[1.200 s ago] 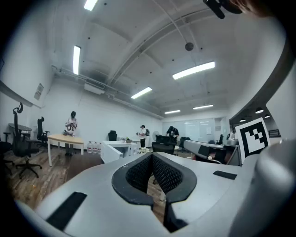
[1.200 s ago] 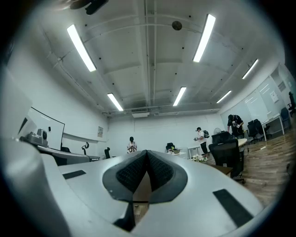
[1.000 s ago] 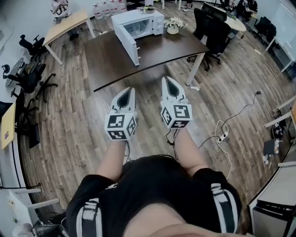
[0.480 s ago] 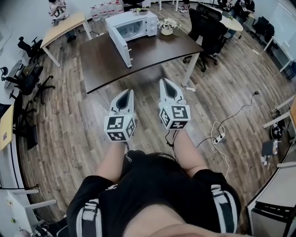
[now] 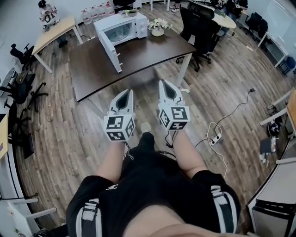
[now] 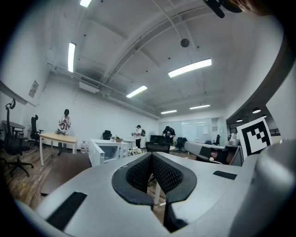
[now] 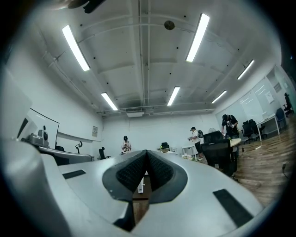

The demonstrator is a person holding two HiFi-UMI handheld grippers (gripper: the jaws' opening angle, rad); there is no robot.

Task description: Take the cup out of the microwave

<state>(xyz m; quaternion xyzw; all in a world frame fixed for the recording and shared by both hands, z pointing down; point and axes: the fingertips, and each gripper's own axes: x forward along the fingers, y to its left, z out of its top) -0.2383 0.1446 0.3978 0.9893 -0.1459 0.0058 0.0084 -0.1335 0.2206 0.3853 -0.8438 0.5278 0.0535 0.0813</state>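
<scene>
Pale desk [image 5: 55, 30]: beyond the table's far left corner and well apart from it; a person [image 5: 46, 10] stands at its far end.

Swivel chairs [image 5: 21, 83]: black, on the wood floor well to the left of the table.

Microwave [image 5: 121, 28]: white, on the table's far edge, left of its middle. Its door [image 5: 111, 53] is swung wide open, reaching over the tabletop toward the near edge. It also shows in the left gripper view [image 6: 111, 150].

Cup: cannot be made out. The microwave's open inside is too small in every view to tell what stands in it.

Table [image 5: 138, 55]: dark brown top on white legs, standing ahead of the person who holds the grippers.

Left gripper [image 5: 128, 91]: over the floor in front of the table's near edge, apart from it, pointing toward the table. In its own view [image 6: 151, 159] the jaws are pressed together tip to tip with nothing between them.

Right gripper [image 5: 165, 83]: just beside the left one, also in front of the table's near edge and pointing toward it. Its jaws [image 7: 147, 152] are fully closed on each other and hold nothing.

Flowers [image 5: 157, 27]: in a pale pot on the table's far edge, just right of the microwave.

Black office chairs [image 5: 199, 28]: at the table's right end, near it.

Power strip [image 5: 213, 139]: white, on the floor in front of the table and to its right, well apart from it, with a cable running off from it.
</scene>
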